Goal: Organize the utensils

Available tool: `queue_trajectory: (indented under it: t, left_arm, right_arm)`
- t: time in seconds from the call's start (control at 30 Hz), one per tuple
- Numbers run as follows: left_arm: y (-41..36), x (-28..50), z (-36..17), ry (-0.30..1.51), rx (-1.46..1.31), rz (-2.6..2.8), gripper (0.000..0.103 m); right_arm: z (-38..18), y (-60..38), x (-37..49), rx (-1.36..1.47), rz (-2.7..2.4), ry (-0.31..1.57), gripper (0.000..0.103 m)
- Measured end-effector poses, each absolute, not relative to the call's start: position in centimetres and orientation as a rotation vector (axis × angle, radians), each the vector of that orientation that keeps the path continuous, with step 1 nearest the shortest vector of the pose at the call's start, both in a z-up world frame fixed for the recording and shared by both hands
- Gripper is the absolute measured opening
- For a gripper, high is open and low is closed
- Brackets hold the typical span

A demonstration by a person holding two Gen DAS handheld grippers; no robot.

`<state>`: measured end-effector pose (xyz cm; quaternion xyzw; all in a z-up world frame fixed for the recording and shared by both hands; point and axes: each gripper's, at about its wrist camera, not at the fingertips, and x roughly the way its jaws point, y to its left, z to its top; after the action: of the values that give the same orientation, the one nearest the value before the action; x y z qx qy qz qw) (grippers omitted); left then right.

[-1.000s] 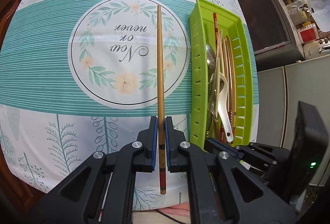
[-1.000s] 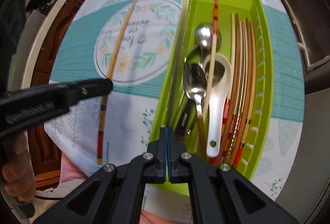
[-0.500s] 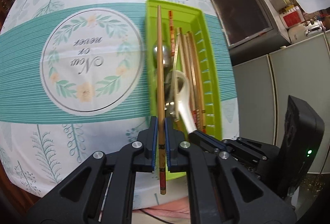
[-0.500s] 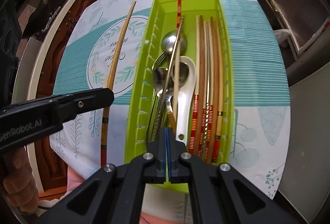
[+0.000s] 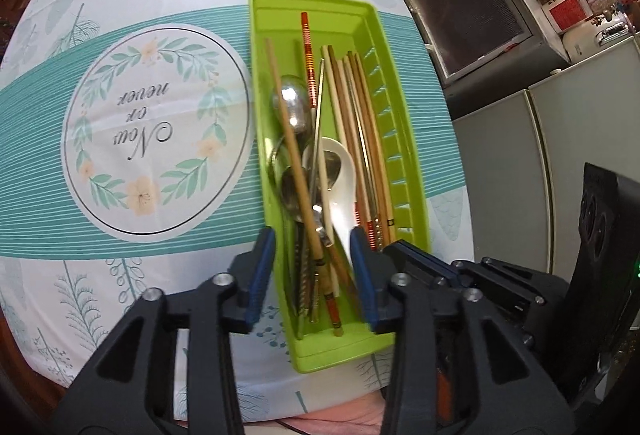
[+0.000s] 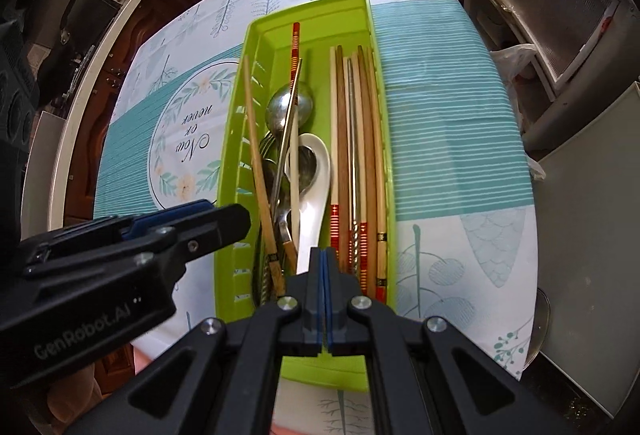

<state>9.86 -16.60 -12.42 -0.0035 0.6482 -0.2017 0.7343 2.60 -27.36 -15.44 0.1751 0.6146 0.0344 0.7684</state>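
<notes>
A green slotted tray point(image 5: 404, 171) point(image 6: 228, 171) on the table holds several chopsticks, metal spoons and a white ceramic spoon point(image 5: 340, 179) point(image 6: 312, 187). A long bamboo chopstick point(image 5: 294, 155) point(image 6: 258, 171) lies loose and slanted across the spoons at the tray's left side. My left gripper point(image 5: 312, 271) is open and empty just above the tray's near end, its jaws on either side of the chopstick's handle end. It also shows in the right wrist view point(image 6: 224, 223). My right gripper point(image 6: 322, 275) is shut and empty over the tray's near end.
The table wears a white and teal cloth with a round floral print point(image 5: 156, 147) left of the tray. A grey appliance point(image 5: 460, 7) and cabinets point(image 5: 520, 171) stand to the right. The table's near edge is just below the tray.
My left gripper carried the bamboo chopstick right from the cloth to over the tray, then opened; the chopstick now lies in the tray. The right gripper stayed shut.
</notes>
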Motion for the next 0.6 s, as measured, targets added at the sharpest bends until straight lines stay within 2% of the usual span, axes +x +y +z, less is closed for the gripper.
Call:
queue_trajectory:
  t: [0.43, 0.6]
  left_arm:
    - [-11.1, 6.6, -10.2, 1.248, 0.18, -0.327, 0.042]
    - [-8.4, 4.5, -7.8, 1.145, 0.204, -0.268, 0.061]
  right_arm:
    - [-15.3, -25.0, 1.1, 0.381, 0.087, 1.33, 0.0]
    - [-13.2, -23.8, -0.3, 0.392, 0.094, 1.268, 0.002]
